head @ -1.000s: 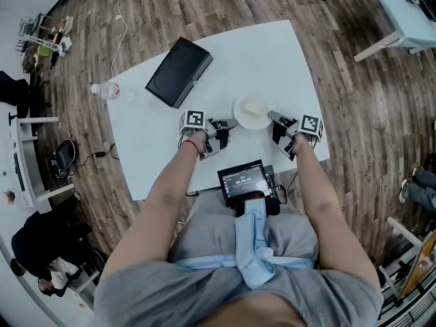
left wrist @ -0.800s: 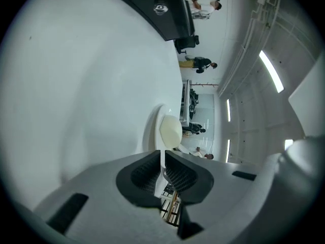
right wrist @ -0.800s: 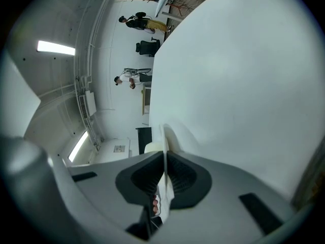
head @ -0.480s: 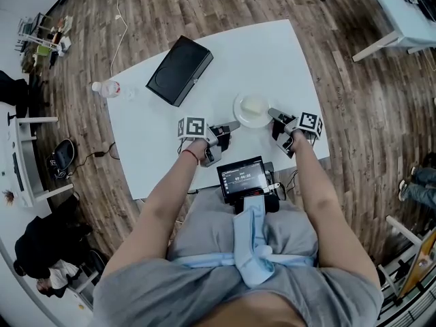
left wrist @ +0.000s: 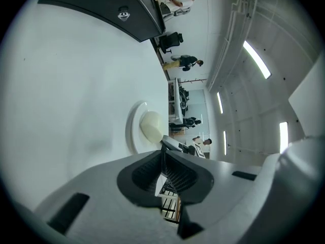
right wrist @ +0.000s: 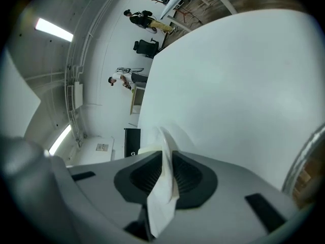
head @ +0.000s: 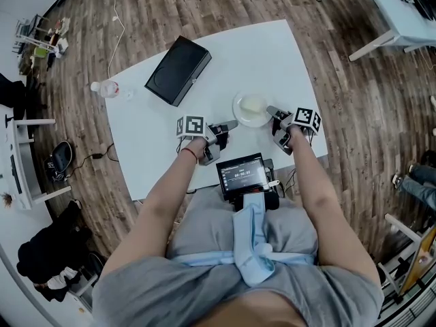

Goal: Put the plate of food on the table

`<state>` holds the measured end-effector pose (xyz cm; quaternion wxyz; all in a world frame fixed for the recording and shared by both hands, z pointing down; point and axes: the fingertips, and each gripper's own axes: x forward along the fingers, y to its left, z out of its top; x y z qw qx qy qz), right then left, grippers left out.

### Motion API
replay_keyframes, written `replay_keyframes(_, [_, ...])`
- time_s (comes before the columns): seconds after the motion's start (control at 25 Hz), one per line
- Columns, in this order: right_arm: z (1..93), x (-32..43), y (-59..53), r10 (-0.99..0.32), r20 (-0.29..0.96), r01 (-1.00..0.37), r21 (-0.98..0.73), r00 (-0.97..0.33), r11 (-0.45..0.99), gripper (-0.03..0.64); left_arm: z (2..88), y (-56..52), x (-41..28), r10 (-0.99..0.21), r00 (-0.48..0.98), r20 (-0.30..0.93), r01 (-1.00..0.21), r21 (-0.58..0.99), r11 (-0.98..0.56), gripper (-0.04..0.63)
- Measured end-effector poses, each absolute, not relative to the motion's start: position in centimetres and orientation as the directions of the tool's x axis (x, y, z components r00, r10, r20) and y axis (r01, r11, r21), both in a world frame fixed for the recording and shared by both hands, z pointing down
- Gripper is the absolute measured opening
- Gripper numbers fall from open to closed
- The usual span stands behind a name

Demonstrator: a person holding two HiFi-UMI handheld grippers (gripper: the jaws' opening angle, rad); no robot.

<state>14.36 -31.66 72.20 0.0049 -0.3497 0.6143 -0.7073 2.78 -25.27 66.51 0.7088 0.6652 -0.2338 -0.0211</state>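
Jaws of my right claw [right wrist: 165,154] are clamped on the rim of the plate [right wrist: 162,187]; the thin white edge runs straight up between the two ribbed pads. From the head view that claw [head: 272,112] grips the plate [head: 238,107] at its right side.

My left claw [left wrist: 163,154] has its jaws pressed together with nothing between them. It points at the plate [left wrist: 133,131] from the plate's left and is close to the rim but apart from it. The head view shows the same: the tip of the left claw [head: 230,125] is just beside the plate's lower left edge, not touching.

The plate is white and round, and it holds one pale, rounded lump of food [left wrist: 151,126] near its middle [head: 253,105]. Nothing else lies in it. It appears to lie flat on the white table [head: 272,53], near the table's edge on my side.

Beyond the plate and to its left, well apart from it, a flat black case [head: 178,70] lies on the same table. Further left of the plate, by the table's corner, is a clear bottle [head: 105,88]; I cannot tell whether it is on the table or off it. On my side of the plate, past the table's edge, a small lit screen [head: 242,178] sits at my waist.
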Motion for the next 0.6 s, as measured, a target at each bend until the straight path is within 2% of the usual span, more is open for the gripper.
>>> replay_keyframes(0.24, [72.5, 15.0, -31.6, -0.401, 0.587, -0.530, -0.809, -0.703, -0.253, 0.043, 66.7, -25.5, 2.6, -0.350, 0.886, 0.303, -0.279, 0.953, 0.119, 0.031])
replay_keyframes(0.36, [72.2, 15.3, -31.8, -0.387, 0.619, -0.565, -0.784, -0.684, -0.257, 0.070, 66.7, -25.7, 2.7, -0.352, 0.886, 0.302, -0.274, 0.953, 0.130, 0.029])
replay_keyframes(0.6, [72.3, 16.5, -31.7, -0.379, 0.663, -0.608, -0.746, -0.646, -0.270, 0.084, 66.8, -26.3, 2.7, -0.356, 0.886, 0.296, -0.269, 0.955, 0.123, 0.029])
